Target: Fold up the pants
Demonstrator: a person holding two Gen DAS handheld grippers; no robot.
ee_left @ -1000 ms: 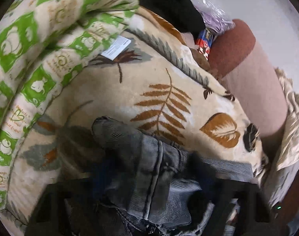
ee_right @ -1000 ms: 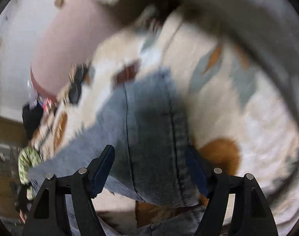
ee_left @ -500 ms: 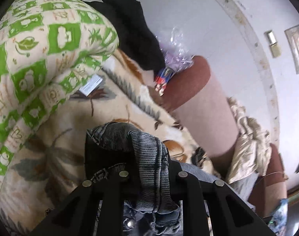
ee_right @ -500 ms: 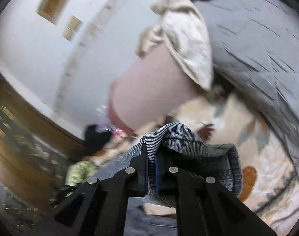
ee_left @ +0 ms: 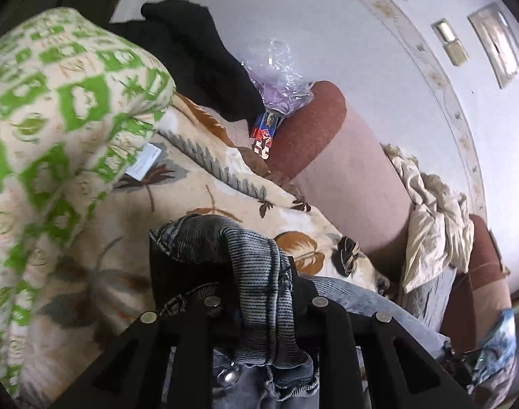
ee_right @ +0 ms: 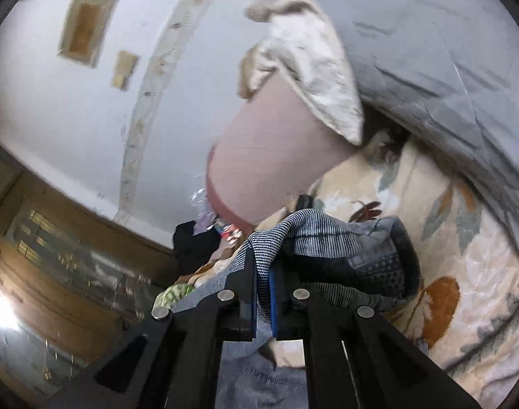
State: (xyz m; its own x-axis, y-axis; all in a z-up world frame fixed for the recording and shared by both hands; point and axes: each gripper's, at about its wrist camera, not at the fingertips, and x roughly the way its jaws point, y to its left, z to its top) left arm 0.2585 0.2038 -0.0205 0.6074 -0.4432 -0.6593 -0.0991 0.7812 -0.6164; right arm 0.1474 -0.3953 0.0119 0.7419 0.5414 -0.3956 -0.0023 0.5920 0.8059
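Observation:
The pants are grey-blue denim jeans (ee_left: 259, 272), lifted off a cream blanket printed with leaves (ee_left: 198, 187). My left gripper (ee_left: 263, 293) is shut on a thick bunched fold of the jeans near the waistband; a metal button shows below the pads. In the right wrist view my right gripper (ee_right: 263, 293) is shut on another edge of the jeans (ee_right: 327, 235), whose fabric drapes over the right finger. The rest of the jeans hangs below both grippers and is mostly hidden.
A green-and-cream patterned quilt (ee_left: 55, 109) is heaped at the left. Black clothing (ee_left: 198, 58), a plastic bag and a small colourful pack lie by a pink bolster (ee_left: 344, 177). A grey sheet (ee_right: 430, 51) and cream cloth (ee_right: 310, 61) sit at the right. A white wall is behind.
Both grippers closed on the jeans, which lay flat on the blanket a second ago, and rose with them. Both views tilted up from the blanket towards the wall and bolster.

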